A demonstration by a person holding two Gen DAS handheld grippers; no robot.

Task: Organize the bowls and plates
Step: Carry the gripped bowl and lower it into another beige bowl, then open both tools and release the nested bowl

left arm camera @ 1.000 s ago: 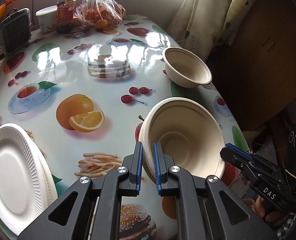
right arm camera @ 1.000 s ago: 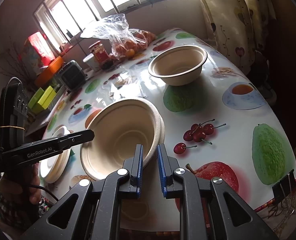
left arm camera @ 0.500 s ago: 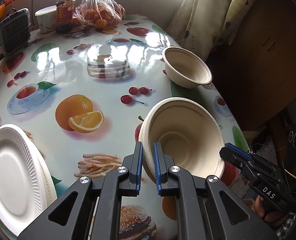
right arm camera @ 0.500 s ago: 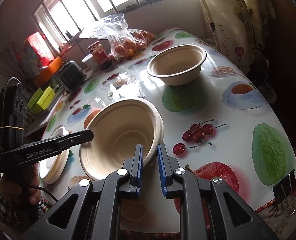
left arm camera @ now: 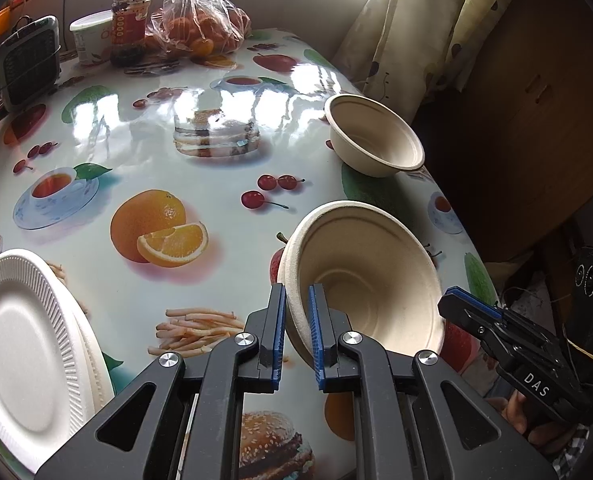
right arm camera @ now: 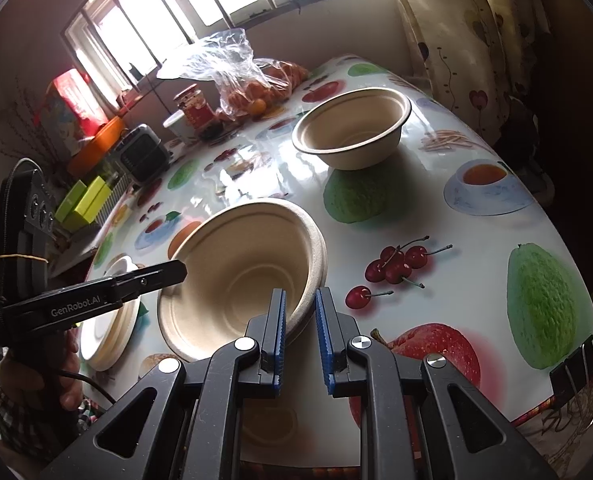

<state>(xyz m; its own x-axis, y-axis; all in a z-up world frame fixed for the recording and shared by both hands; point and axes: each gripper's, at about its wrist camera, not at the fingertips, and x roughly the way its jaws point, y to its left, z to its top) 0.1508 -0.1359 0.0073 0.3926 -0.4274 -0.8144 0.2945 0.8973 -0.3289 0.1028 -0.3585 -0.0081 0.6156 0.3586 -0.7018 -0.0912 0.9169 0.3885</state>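
Both grippers are holding the same near bowl point(left arm camera: 360, 280), tilted up off the desk point(left arm camera: 144, 152). In the left wrist view, the left gripper point(left arm camera: 296, 320) is sitting at the bottom centre, its jaws narrow and closed on the bowl's left rim; the right gripper point(left arm camera: 456, 300) is entering from the lower right at the opposite rim. In the right wrist view, the right gripper's jaws at the bottom centre are narrow on the bowl's right rim, though the outer pad may be standing slightly clear. The bowl's opening is facing back toward both cameras. The second bowl point(left arm camera: 376, 136) is standing upright, well apart, toward the upper right of the left view and straight ahead of the right gripper, which is likely the nearer for stacking. The white plates point(left arm camera: 28, 344) are lying at the lower left edge. Against the earlier frames, nothing is visibly shifting: bowl, grippers and plates are keeping their places.
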